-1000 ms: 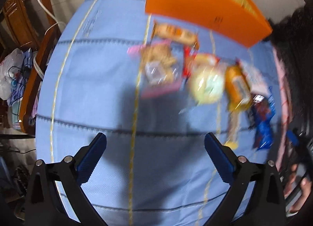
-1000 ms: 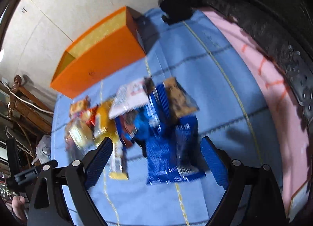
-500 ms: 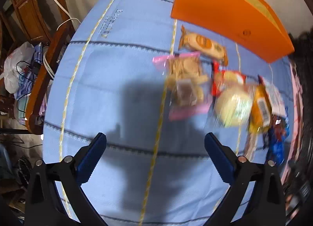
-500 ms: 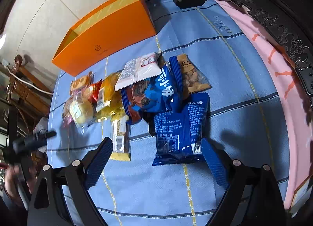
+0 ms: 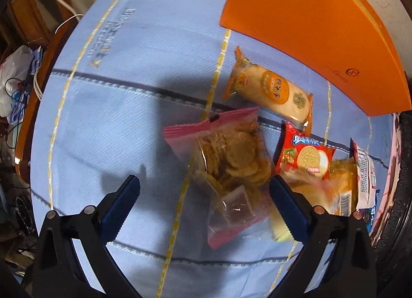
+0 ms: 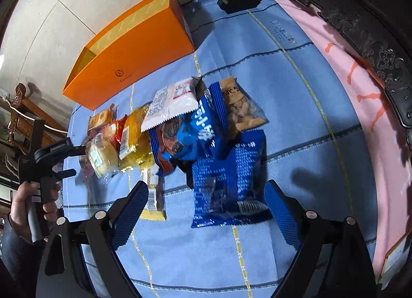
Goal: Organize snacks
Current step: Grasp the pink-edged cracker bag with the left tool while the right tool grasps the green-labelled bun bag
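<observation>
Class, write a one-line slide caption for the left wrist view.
Open left gripper hovers over a pink-edged cracker bag beside an orange box.

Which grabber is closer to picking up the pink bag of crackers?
Probably the left gripper. It is open with the pink cracker bag right between its fingers. The right gripper faces the blue packet instead.

The orange box (image 6: 134, 53) carries a small round emblem with a line of lettering beside it on its front, too small to read. The blue cloth (image 5: 113, 122) bears woven lettering near its edge, blurred beyond reading. The blue snack bag (image 6: 190, 133) shows large white characters, the orange-labelled cracker pack (image 5: 270, 91) a round seal with characters, and the red biscuit pack (image 5: 306, 156) blue characters, none legible here.
</observation>
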Tool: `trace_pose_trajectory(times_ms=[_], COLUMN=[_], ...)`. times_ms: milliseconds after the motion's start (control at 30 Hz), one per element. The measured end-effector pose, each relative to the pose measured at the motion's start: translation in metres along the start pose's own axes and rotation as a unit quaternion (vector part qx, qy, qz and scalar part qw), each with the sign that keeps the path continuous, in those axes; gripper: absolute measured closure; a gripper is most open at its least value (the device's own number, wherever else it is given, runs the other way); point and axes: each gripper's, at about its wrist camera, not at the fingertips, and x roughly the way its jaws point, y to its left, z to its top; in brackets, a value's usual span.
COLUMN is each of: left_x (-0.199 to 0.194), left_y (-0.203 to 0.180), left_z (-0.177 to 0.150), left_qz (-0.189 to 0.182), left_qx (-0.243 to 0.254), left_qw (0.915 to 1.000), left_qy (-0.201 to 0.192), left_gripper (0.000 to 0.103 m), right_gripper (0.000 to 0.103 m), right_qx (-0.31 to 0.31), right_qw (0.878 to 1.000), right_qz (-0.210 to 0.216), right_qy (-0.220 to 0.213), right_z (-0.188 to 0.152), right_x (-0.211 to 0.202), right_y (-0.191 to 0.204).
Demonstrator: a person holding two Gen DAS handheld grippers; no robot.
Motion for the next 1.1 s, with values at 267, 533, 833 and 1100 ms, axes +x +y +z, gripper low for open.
trace_pose_trajectory(times_ms=[267,533,833,1100], left_x=[0.001,0.015,-0.040,-0.030], left_y=[-0.016,-0.038,-0.027,0.015], left_z=[0.021,0.009,-0.037,-0.090], left_qz=[-0.007,0.053,0.080,0.051], left_qx=[0.002,0.068,0.126,0.096], left_qw=[1.0000,0.9963,0.9858,0.9936], left_qy=[-0.003,0.005,-0.077,-0.031], left_gripper=[0.004,0.051,0.058,0.057], right_gripper=[0.011,0.011,0.011,0.011], right_qx=[-0.019,-0.037,-0.044,-0.125], right_qw=[1.000,0.999,0.999,0.988], right_qz=[0.009,0.009,0.017,0.069], right_qy=[0.012,0.008,0.015,0.064], right_z=[0.008,0.011,0.002,-0.012], right_x=[0.011,0.009,0.011,0.044], right_y=[0.017,0.029,0.038,0.131])
